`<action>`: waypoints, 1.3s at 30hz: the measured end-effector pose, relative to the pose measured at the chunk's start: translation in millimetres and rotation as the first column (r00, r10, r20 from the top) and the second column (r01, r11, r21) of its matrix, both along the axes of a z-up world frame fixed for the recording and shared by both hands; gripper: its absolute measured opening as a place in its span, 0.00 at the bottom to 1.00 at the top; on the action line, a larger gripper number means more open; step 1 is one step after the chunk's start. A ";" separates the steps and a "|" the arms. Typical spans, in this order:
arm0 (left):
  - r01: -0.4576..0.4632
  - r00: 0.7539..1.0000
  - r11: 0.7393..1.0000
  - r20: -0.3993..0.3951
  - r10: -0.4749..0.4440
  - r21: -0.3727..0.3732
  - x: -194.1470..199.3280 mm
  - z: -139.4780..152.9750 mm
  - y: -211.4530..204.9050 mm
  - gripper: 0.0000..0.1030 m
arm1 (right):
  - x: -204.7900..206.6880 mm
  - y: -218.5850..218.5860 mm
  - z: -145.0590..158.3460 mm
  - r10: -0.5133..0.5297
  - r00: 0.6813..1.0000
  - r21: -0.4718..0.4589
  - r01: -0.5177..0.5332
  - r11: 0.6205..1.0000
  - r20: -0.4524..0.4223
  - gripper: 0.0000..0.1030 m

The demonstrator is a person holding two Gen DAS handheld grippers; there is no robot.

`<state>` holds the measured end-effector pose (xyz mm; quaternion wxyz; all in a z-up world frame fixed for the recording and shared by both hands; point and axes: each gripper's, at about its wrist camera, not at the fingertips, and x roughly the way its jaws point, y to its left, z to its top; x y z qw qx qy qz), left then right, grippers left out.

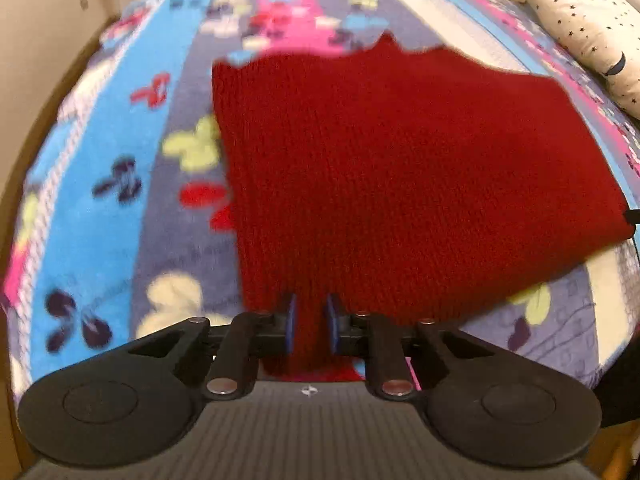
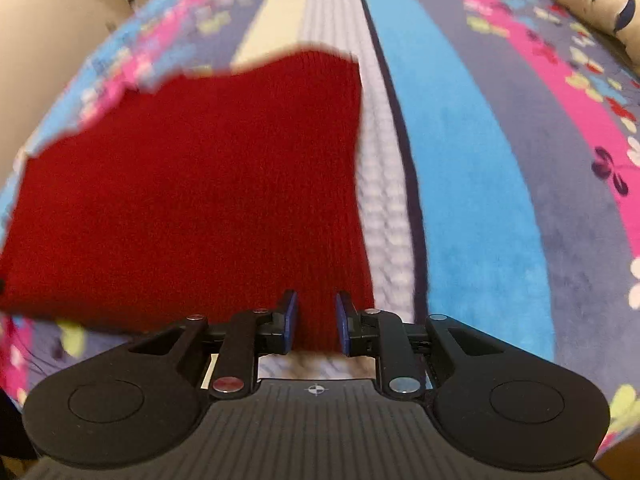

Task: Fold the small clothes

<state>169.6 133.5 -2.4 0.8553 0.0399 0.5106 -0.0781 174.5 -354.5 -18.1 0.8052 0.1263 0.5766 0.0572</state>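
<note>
Both pinching: left gripper (image 1: 311, 322) and right gripper (image 2: 316, 322) each clamp near edge of red knit garment (image 1: 400, 168) over butterfly blanket (image 1: 120, 128)

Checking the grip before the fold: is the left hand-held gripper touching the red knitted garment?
Touching. The left wrist view shows the left hand-held gripper pinching the red knitted garment.

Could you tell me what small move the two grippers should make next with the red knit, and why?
Probably carry the near edge forward over the far edge. The left gripper and right gripper each pinch a near corner of the red knit garment, which spreads ahead of them over the patterned blanket, so a fold away from the cameras seems ready.
</note>
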 end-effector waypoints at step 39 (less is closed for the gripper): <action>-0.100 0.995 0.992 0.019 0.099 0.078 -3.8 -12.8 -20.3 0.36 | 14.3 21.8 -15.6 0.015 1.000 -0.099 -0.013 0.995 0.012 0.45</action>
